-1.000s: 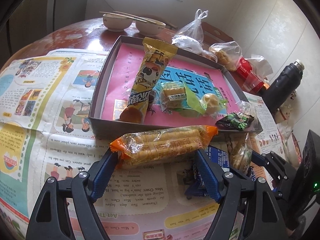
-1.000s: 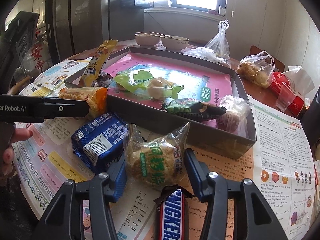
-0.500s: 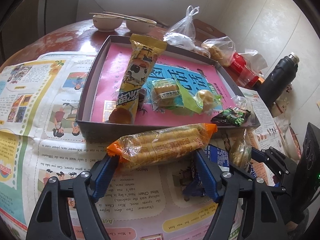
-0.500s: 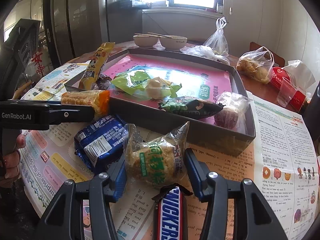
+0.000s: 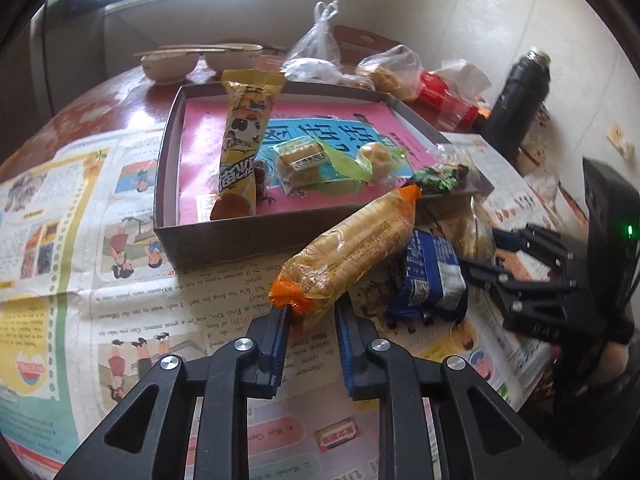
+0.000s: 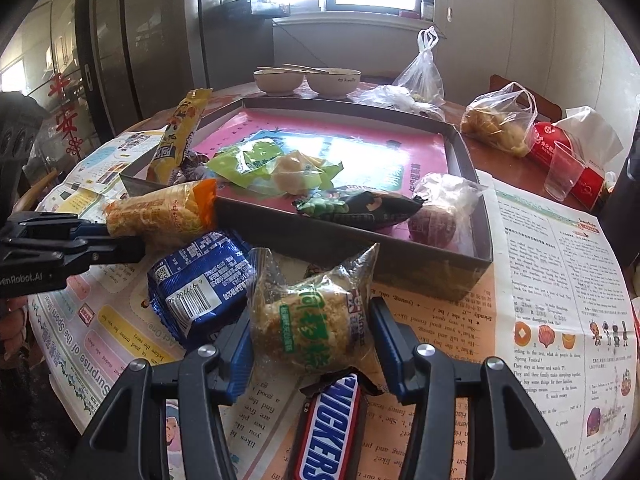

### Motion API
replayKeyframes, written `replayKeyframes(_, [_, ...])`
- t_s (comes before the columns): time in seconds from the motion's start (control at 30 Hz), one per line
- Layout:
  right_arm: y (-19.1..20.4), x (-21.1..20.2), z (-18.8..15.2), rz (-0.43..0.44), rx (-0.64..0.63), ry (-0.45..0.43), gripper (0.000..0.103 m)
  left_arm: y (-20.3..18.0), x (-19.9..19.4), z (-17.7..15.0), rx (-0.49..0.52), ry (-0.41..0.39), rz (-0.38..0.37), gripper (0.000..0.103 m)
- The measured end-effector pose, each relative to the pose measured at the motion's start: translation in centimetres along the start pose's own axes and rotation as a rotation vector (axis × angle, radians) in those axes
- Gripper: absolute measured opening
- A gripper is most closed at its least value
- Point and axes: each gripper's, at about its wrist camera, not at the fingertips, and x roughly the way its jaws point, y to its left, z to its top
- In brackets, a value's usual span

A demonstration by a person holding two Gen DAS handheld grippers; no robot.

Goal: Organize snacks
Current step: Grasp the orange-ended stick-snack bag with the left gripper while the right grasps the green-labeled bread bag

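The near crimped end of the orange-ended biscuit pack (image 5: 352,248) is clamped between the blue pads of the left gripper (image 5: 310,322), whose jaws are drawn close together on it. The pack is held clear of the newspaper (image 5: 120,312); its long axis runs up and to the right from the fingers, and its far orange end is pointed at the near wall of the grey box (image 5: 224,236), just above the rim. In the right wrist view the same pack (image 6: 160,210) is seen side-on, with its orange tip against the box's near left corner.

The clear-wrapped rice cake with green lettering (image 6: 316,320) is grasped by the right gripper (image 6: 312,344), with one blue pad pressed against each side. Its twisted top is pointed up and away towards the box. Whether it is lifted or resting on the paper cannot be told.

A blue packet (image 6: 200,284) lies just left of the rice cake, and a Snickers bar (image 6: 328,428) lies between the right gripper's arms, its near end cut off by the frame edge.

Inside the box, a tall yellow wrapper (image 5: 242,144) is laid lengthwise, and a green-wrapped sweet (image 6: 280,168), a dark pea packet (image 6: 360,206) and a small clear bag (image 6: 440,212) are seen nearer the right wall. The small clear bag's contents are hard to make out.
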Motion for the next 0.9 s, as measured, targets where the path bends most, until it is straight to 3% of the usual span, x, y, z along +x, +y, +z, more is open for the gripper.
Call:
replayKeyframes(0.1, [-0.1, -0.1, 0.0, -0.001, 0.001, 0.002, 0.053, -0.1, -0.8, 0.0, 0.039, -0.025, 0.011, 0.024])
replayKeyframes(0.23, [-0.1, 0.0, 0.0, 0.001, 0.003, 0.002, 0.053, -0.1, -1.2, 0.4, 0.063, -0.042, 0.037, 0.047])
replayKeyframes(0.33, [-0.1, 0.0, 0.0, 0.001, 0.004, 0.004, 0.053, -0.3, -1.3, 0.6, 0.101, -0.052, 0.021, 0.052])
replayKeyframes(0.63, [-0.1, 0.0, 0.1, 0.005, 0.009, 0.006, 0.053, -0.4, 0.5, 1.8, 0.122, -0.042, -0.051, 0.052])
replayKeyframes(0.77, [0.0, 0.0, 0.1, 0.008, 0.006, 0.004, 0.053, -0.5, 1.1, 2.0, 0.094, -0.044, -0.089, 0.052])
replayKeyframes(0.9, [-0.6, -0.1, 0.1, 0.024, 0.029, 0.0, 0.052, -0.3, 1.7, 2.0, 0.024, -0.022, -0.158, 0.044])
